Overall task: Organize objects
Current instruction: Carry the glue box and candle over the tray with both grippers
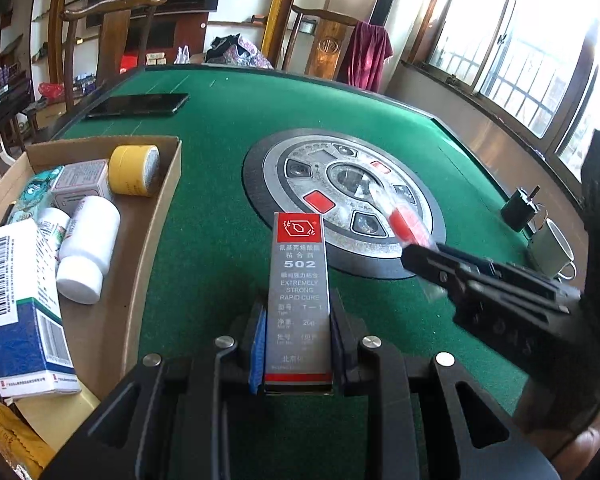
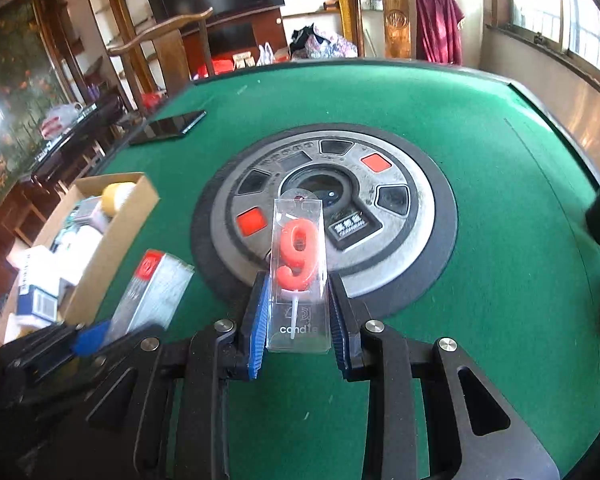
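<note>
Left tongs (image 1: 298, 344) pinched the glue box (image 1: 300, 300); right tongs (image 2: 298, 320) pinched the candle case (image 2: 298, 276). The slick case might slip before reaching the cardboard box (image 2: 112, 232) at ten o'clock.

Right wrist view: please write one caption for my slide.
Right gripper holds a boxed number-nine candle above the green table.

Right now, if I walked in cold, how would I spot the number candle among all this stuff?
Start at the green table with the round grey hub in its middle. Just in front of that hub, the right gripper holds a clear plastic packet, the candle packet. Unlike the grey glue box in the left gripper, it is see-through, with a red figure 9 inside.
</note>
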`<control>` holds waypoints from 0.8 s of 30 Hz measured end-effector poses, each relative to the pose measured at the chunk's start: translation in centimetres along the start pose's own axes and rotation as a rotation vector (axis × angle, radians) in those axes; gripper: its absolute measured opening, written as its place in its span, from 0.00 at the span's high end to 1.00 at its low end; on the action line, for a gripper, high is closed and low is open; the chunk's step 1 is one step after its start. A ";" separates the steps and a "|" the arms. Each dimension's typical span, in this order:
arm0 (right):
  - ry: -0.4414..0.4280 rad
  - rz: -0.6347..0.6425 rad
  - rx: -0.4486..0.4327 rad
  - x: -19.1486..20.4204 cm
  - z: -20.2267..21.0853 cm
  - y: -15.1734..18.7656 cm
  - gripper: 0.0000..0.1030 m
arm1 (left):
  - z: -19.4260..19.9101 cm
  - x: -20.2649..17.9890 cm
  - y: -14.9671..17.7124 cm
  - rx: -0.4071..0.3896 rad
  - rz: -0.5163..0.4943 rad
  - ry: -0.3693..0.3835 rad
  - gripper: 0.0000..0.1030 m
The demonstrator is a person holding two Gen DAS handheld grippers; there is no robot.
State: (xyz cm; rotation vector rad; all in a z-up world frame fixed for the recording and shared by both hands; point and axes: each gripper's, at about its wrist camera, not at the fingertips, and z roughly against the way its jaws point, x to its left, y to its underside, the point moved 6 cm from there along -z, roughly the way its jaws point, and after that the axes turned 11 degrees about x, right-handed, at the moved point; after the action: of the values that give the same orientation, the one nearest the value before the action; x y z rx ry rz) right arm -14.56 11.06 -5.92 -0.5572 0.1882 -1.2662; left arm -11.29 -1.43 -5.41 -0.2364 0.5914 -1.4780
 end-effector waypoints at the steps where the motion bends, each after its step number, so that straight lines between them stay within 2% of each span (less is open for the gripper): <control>1: -0.011 -0.005 -0.004 0.2 0.2 0.5 0.74 | 0.2 -0.1 0.0 -0.008 -0.004 -0.005 0.75; 7: -0.049 -0.046 -0.021 0.0 1.1 2.5 0.74 | 1.0 -0.4 0.4 -0.048 -0.023 -0.032 0.75; 15: -0.075 -0.032 -0.044 0.6 1.4 2.6 0.74 | 2.8 -1.0 0.9 -0.131 -0.063 -0.086 0.75; 24: -0.092 -0.017 -0.072 1.2 2.0 2.6 0.73 | 4.2 -1.2 1.2 -0.182 -0.081 -0.103 0.75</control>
State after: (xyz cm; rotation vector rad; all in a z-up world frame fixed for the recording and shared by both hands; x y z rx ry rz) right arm -11.12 11.05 -5.35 -0.6786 0.1531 -1.2517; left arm -8.13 -0.99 -2.17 -0.4803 0.6396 -1.4811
